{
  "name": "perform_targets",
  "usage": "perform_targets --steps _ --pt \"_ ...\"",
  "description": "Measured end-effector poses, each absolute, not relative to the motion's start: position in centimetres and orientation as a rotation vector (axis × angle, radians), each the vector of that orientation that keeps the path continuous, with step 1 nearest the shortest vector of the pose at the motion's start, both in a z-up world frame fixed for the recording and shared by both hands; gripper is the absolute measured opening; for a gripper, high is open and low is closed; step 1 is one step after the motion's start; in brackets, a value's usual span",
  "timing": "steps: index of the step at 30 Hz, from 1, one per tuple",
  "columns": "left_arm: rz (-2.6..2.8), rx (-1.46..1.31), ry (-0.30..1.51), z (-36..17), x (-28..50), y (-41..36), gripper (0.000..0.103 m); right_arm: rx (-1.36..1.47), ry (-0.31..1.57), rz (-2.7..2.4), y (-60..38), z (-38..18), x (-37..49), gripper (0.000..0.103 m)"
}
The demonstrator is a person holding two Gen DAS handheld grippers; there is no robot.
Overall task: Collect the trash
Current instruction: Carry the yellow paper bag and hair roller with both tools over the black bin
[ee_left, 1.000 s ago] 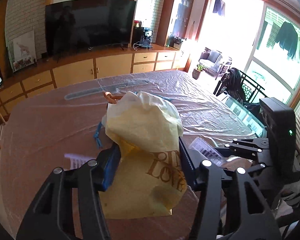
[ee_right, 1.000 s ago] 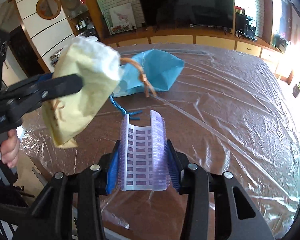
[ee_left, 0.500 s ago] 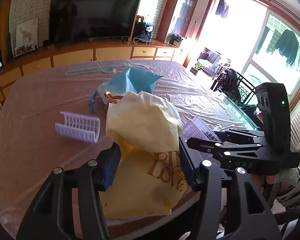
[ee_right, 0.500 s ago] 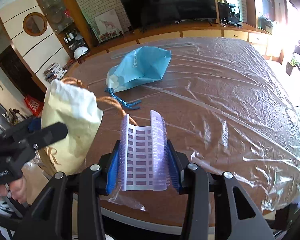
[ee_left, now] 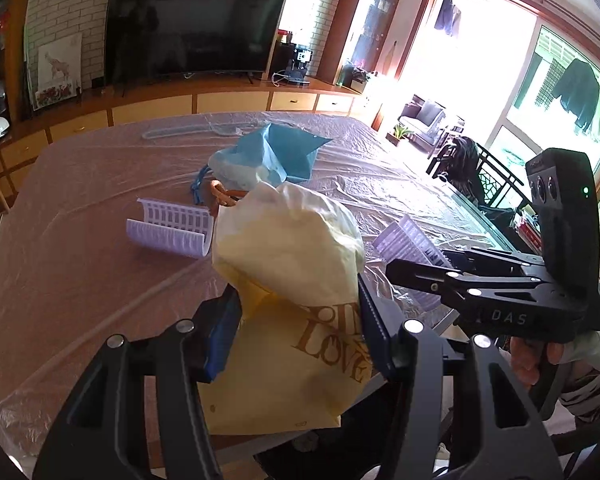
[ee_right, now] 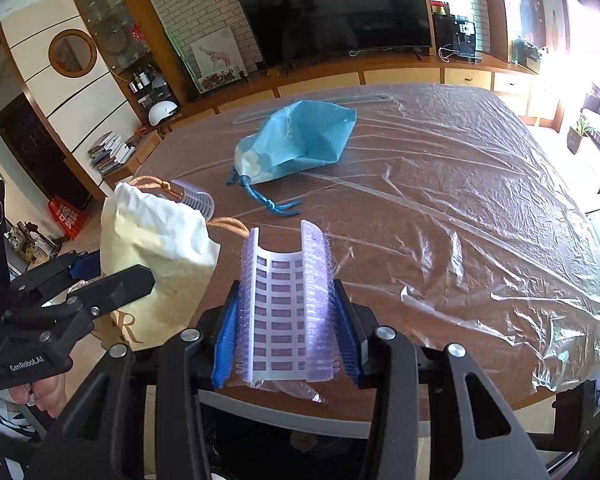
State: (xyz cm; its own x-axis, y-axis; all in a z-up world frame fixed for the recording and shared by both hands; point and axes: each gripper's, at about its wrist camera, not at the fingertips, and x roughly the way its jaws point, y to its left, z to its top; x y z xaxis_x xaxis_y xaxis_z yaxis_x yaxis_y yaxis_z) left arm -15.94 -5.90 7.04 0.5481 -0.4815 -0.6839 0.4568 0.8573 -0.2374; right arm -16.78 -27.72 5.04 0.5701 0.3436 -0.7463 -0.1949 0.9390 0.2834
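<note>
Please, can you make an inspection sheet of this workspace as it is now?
Surface: brown table under wrinkled clear plastic sheet.
Job's things: yellow bag in the left hand-held gripper; lilac hair roller in the right hand-held gripper; a second roller and a blue drawstring bag lie on the table.
Clutter: nothing seen apart from these.
Grippers: both shut on their things, near the table's front edge.
Cables: thin leads by the coffee machine; none on the table.
Surroundings: television on a wooden sideboard, bright glass doors at the right.
</note>
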Motion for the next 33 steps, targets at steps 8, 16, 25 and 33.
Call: perform_targets --steps 8,16,25,33 --pt "-0.489 -0.062 0.791 7.5 -18.2 -6.0 0.055 0.176 0.897 0.374 -28.6 5.5 -18.3 0.042" --pt "-0.440 -0.067 0.753 8.4 -21.0 -6.7 0.050 0.188 0.865 0.413 -30.1 6.4 -20.9 0.042" --pt "-0.444 -0.061 0.711 9.9 -23.8 -7.5 0.048 0.188 0.841 0.442 -30.5 7.4 -24.1 0.042" --pt "-0.455 -0.055 0.742 9.4 -26.5 -7.6 0.048 0.174 0.869 0.467 -30.3 6.8 -26.9 0.042"
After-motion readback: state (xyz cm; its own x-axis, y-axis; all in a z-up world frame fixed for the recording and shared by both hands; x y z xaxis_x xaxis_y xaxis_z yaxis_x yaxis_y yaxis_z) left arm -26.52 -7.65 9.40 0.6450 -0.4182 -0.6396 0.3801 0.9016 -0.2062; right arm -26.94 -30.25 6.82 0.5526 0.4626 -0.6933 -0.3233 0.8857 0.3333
